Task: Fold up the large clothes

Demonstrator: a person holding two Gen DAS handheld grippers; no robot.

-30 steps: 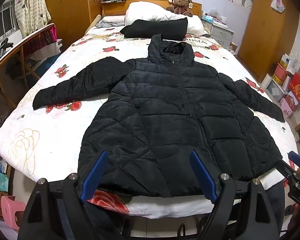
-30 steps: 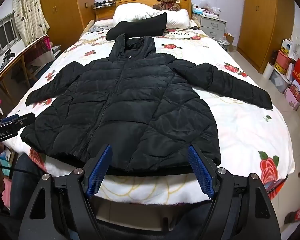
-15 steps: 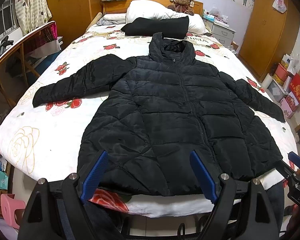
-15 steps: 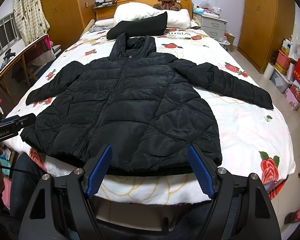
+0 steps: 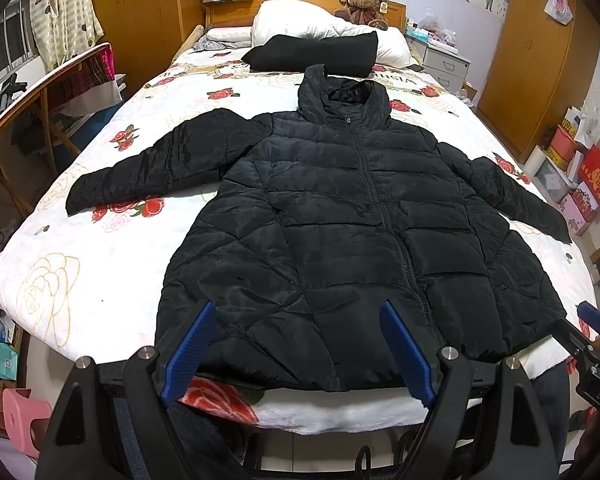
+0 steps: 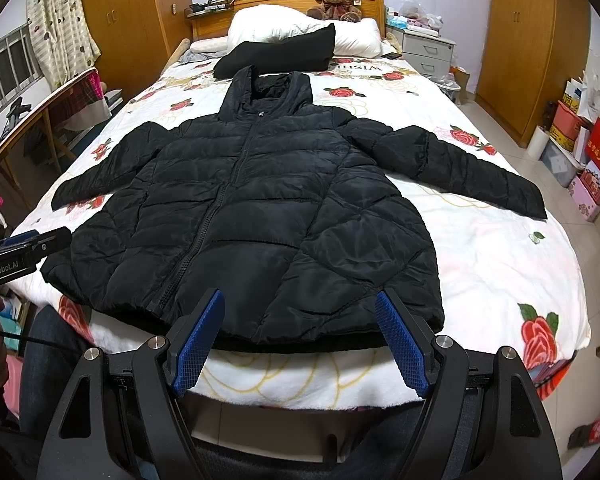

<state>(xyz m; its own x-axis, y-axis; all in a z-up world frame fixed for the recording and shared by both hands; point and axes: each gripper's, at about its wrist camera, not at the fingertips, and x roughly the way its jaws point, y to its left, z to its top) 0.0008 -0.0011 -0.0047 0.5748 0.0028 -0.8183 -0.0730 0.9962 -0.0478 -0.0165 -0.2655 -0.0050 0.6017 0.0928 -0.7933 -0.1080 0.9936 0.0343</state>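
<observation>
A black hooded puffer jacket [image 5: 340, 220] lies flat and zipped on the bed, front up, hood toward the headboard, both sleeves spread out to the sides. It also shows in the right wrist view [image 6: 260, 208]. My left gripper [image 5: 298, 320] is open and empty, hovering above the jacket's hem at the foot of the bed. My right gripper [image 6: 298, 312] is open and empty, also just above the hem. The right gripper shows at the right edge of the left wrist view [image 5: 592, 340], and the left gripper at the left edge of the right wrist view [image 6: 20, 252].
The bed has a white rose-print cover [image 5: 80, 264]. A folded black garment [image 5: 316, 50], white pillows [image 5: 300, 20] and a teddy bear [image 5: 364, 4] lie at the head. A wooden rail [image 5: 32, 92] stands left; boxes [image 5: 580, 168] and a wardrobe [image 5: 528, 60] stand right.
Both views have shifted slightly; the jacket sits a little lower and nearer in the left wrist view. The jacket itself has not moved and both grippers stay open.
</observation>
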